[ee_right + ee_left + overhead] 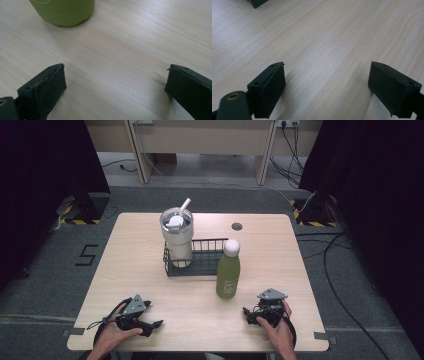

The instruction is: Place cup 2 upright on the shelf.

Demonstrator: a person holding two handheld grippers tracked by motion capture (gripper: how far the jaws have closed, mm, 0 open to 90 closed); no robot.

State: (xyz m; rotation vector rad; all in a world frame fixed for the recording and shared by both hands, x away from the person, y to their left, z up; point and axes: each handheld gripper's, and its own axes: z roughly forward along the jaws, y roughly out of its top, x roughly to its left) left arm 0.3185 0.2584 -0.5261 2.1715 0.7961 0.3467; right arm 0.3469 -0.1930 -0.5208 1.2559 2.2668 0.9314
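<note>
Your right gripper (248, 314) rests low on the table (150, 285) at the lower right of the high view, its jaws spread wide with nothing between them. The green bottle (228, 269) stands upright just above and slightly left of it in that frame, outside the dark wire basket (210, 265), close by its right end. In the right gripper view the bottle's base (63, 12) sits at the upper left, ahead of the jaws and off their centre line, well clear of both pads. Its long axis is vertical, so you likely need to swing left and close in on its side. Your left gripper (152, 325), also wide open and empty, lies at the lower left, much farther from the bottle.
</note>
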